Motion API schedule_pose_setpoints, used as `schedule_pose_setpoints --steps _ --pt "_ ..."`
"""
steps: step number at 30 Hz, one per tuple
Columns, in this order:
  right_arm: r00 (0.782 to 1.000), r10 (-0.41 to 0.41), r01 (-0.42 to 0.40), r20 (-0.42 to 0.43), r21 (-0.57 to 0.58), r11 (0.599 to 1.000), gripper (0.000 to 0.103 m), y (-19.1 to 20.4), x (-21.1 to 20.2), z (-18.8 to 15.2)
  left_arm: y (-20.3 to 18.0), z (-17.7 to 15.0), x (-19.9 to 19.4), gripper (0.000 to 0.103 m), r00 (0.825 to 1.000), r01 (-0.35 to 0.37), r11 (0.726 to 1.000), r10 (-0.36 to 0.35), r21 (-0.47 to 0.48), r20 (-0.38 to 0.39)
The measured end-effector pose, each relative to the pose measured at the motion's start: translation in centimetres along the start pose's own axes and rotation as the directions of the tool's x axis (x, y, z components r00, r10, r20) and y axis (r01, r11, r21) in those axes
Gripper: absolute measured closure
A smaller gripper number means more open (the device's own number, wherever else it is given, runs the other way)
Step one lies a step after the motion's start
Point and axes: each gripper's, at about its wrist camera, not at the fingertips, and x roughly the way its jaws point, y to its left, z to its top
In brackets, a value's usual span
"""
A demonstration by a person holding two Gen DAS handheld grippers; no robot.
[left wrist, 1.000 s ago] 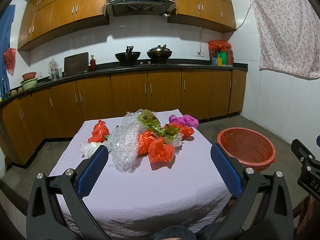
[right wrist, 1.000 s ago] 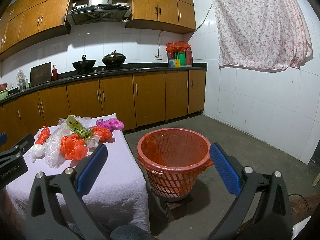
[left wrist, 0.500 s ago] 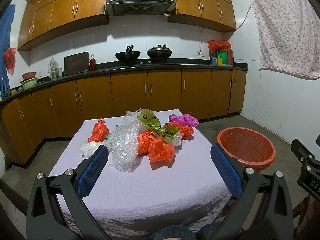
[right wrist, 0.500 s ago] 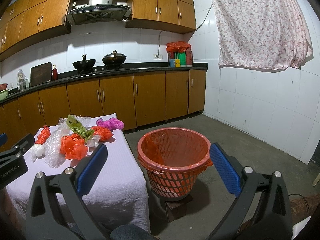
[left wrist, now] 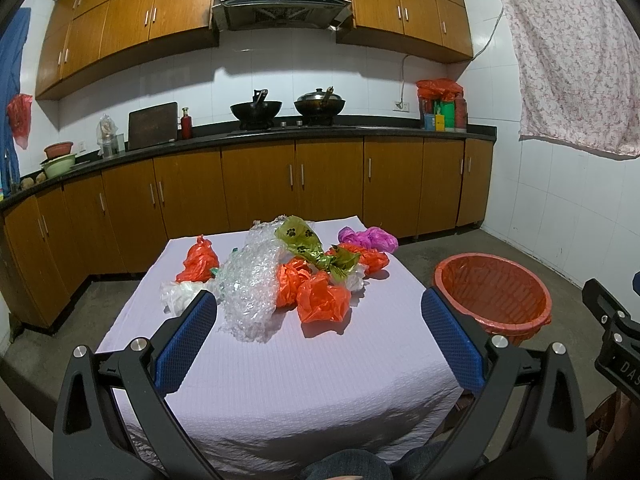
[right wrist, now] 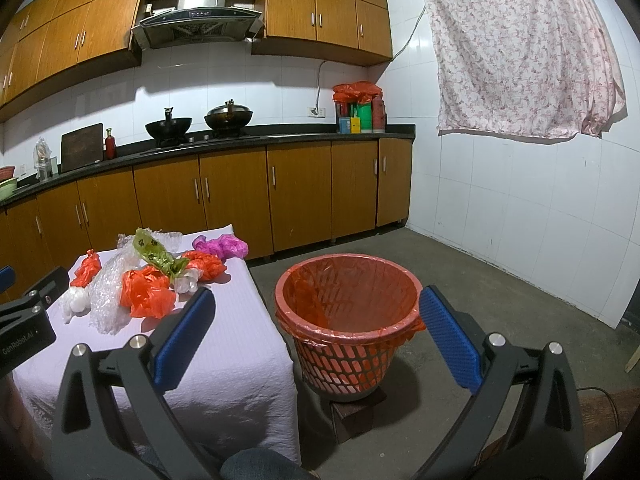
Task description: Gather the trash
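Note:
A heap of crumpled trash lies on the far half of a table under a pale lilac cloth (left wrist: 304,376): orange plastic bags (left wrist: 322,302), clear bubble wrap (left wrist: 248,288), a green paw-print bag (left wrist: 304,242), a magenta bag (left wrist: 370,239) and a white bag (left wrist: 176,294). An orange bin (right wrist: 348,320) with an orange liner stands on the floor right of the table. My left gripper (left wrist: 318,328) hangs open over the table's near half, short of the heap. My right gripper (right wrist: 316,328) is open in front of the bin, holding nothing.
Brown kitchen cabinets (left wrist: 260,184) and a dark counter with two woks (left wrist: 256,110) run along the far wall. A floral cloth (right wrist: 520,52) hangs on the white tiled right wall. Bare concrete floor (right wrist: 480,304) surrounds the bin. The person's knee (left wrist: 344,468) shows at the bottom edge.

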Motion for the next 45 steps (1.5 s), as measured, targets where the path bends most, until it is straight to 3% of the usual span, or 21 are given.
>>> schedule_pose_setpoints --steps 31,45 --pt "1.000 0.005 -0.005 -0.020 0.001 1.000 0.004 0.4 1.1 -0.9 -0.1 -0.6 0.3 0.002 1.000 -0.007 1.000 0.007 -0.005 -0.015" --pt "0.990 0.055 -0.058 -0.133 -0.018 0.998 0.004 1.6 3.8 -1.5 3.1 -2.5 2.8 0.002 0.990 -0.064 0.996 0.055 -0.061 -0.133"
